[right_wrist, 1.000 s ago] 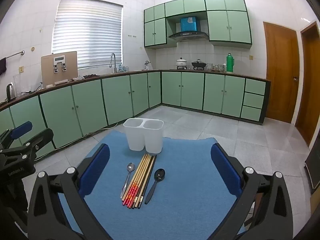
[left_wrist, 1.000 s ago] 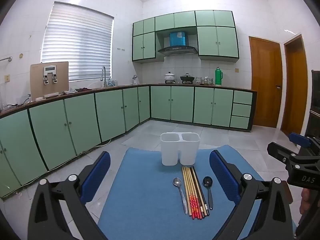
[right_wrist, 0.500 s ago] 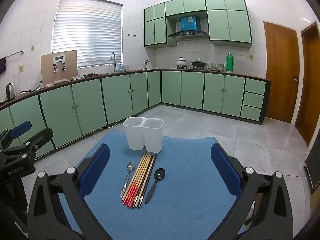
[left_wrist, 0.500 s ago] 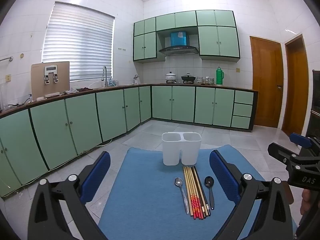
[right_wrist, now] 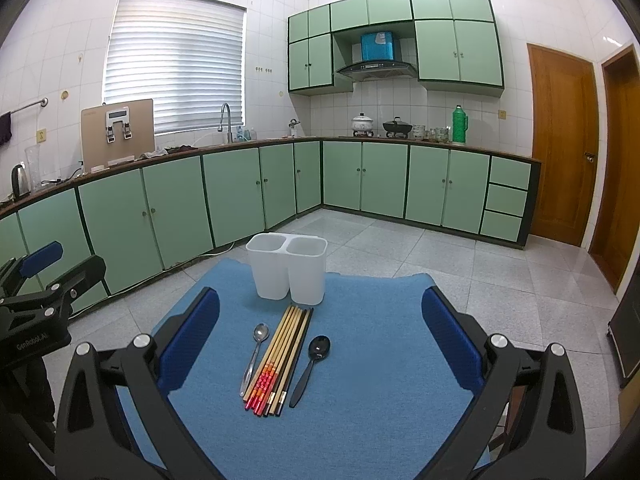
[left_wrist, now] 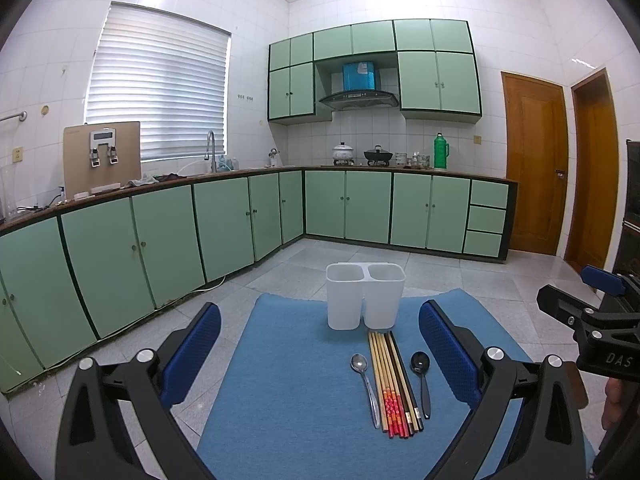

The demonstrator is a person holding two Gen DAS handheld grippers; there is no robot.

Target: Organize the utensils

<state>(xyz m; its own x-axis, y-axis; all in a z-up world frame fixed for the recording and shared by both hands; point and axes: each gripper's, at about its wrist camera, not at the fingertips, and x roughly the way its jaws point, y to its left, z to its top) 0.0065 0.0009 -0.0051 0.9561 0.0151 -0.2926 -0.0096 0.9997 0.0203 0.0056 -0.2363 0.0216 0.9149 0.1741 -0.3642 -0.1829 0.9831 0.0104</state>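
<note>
A white two-compartment holder [left_wrist: 365, 295] [right_wrist: 287, 268] stands empty at the far edge of a blue mat [left_wrist: 288, 392] [right_wrist: 360, 400]. In front of it lie a metal spoon [left_wrist: 365, 384] [right_wrist: 253, 356], a bundle of several chopsticks [left_wrist: 394, 384] [right_wrist: 280, 356] and a black spoon [left_wrist: 422, 376] [right_wrist: 312, 364], side by side. My left gripper [left_wrist: 320, 352] is open and empty, above the mat's near part. My right gripper [right_wrist: 320, 340] is open and empty, with the utensils between its fingers in view.
The mat covers a small table over a grey tiled floor. Green cabinets [left_wrist: 160, 240] run along the left and back walls. Wooden doors [right_wrist: 560, 140] stand at the right. The right gripper shows in the left view [left_wrist: 592, 320]; the left gripper shows in the right view [right_wrist: 40, 292].
The left gripper has drifted very slightly, so the holder and utensils sit a touch further right in its view. The right view is unchanged.
</note>
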